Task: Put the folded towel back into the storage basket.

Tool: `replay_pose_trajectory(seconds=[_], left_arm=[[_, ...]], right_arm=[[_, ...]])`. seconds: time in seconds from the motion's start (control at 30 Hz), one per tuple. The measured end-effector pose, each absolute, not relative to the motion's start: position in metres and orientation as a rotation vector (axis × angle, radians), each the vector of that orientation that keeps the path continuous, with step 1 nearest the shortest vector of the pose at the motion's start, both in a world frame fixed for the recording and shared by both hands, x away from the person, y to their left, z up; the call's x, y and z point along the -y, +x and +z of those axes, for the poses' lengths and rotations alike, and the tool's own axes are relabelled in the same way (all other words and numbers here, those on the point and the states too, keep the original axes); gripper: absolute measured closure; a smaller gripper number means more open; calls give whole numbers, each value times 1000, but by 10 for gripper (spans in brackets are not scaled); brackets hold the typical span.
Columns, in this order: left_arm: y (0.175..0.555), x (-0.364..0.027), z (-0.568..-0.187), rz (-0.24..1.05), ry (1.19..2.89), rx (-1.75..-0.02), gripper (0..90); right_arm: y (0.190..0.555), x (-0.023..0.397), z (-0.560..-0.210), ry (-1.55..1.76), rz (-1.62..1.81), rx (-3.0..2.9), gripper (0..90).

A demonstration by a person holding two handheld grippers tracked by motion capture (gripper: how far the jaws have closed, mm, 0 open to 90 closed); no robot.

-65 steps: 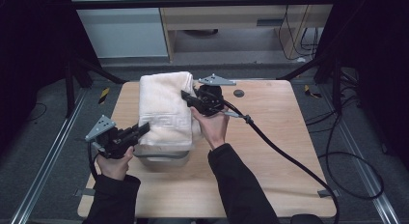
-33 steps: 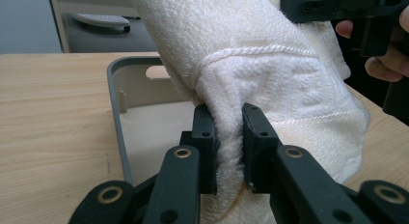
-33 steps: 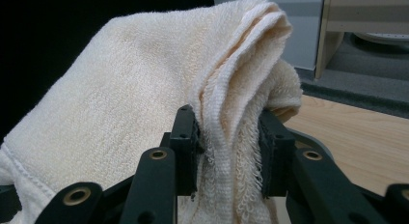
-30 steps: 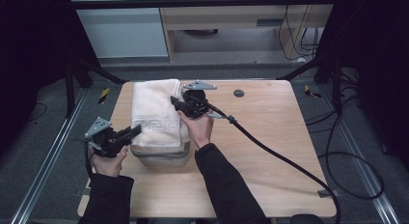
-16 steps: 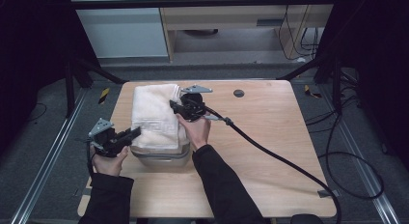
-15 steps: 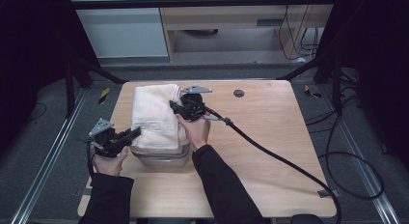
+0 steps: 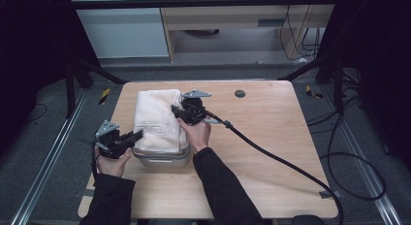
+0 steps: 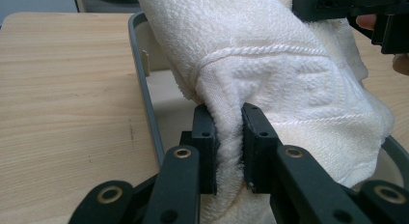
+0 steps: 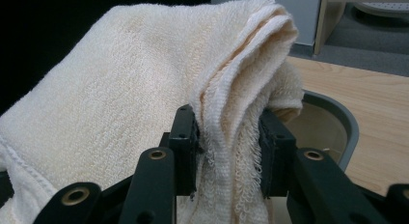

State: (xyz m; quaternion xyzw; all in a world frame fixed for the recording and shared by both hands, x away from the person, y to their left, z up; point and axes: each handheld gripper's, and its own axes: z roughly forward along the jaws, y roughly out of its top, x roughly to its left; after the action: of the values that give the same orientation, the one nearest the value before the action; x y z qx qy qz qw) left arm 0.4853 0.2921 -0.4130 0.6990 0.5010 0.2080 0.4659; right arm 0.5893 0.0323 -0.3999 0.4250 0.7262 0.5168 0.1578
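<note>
The right gripper (image 7: 178, 110) has come down and drifted toward the person's side since the earliest frame, and the white towel (image 7: 157, 119) has sunk with it: the bundle that stood tall and puffed over the grey tub (image 7: 162, 158) now sits lower and flatter, draped across the tub's top. The left gripper (image 7: 137, 136) has barely shifted at the tub's left side.

Room to move: the towel and tub sit on the left half of the counter (image 7: 286, 133), with the tub's near wall set back from the front edge and the left gripper's hand hanging just past the left edge. The whole right half of the wooden top lies bare apart from the black cable (image 7: 271, 154) trailing off the right gripper toward the near right corner, and a small dark round inset (image 7: 239, 93) near the far edge.

In the left gripper view, the fingers (image 8: 205, 137) are clamped tight on a pinch of towel (image 8: 270, 69), a thick fold squeezed between the pads, with the tub's thin grey rim (image 8: 144, 108) curving just beside them. In the right gripper view, those fingers (image 9: 185, 137) are likewise closed on a stacked hem of several layers of the towel (image 9: 144, 79).

The cloth is looped terry, nubby and soft, with a corded band and stitched edges; the tub is smooth, rounded at the corners; the counter is pale wood grain.
</note>
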Motion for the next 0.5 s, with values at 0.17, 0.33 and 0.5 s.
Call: replay_pose_trajectory(seconds=[0.17, 0.33, 0.5], left_arm=[[487, -292, -417, 517, 1736, -1242, 774], [489, -290, -419, 517, 1752, -1244, 774], [491, -288, -423, 517, 1774, -1252, 774]], right_arm=[[590, -34, -407, 1213, 1458, -2090, 651], [591, -33, -412, 1224, 1459, -2093, 650], [591, -31, -419, 1224, 1444, -2104, 648]])
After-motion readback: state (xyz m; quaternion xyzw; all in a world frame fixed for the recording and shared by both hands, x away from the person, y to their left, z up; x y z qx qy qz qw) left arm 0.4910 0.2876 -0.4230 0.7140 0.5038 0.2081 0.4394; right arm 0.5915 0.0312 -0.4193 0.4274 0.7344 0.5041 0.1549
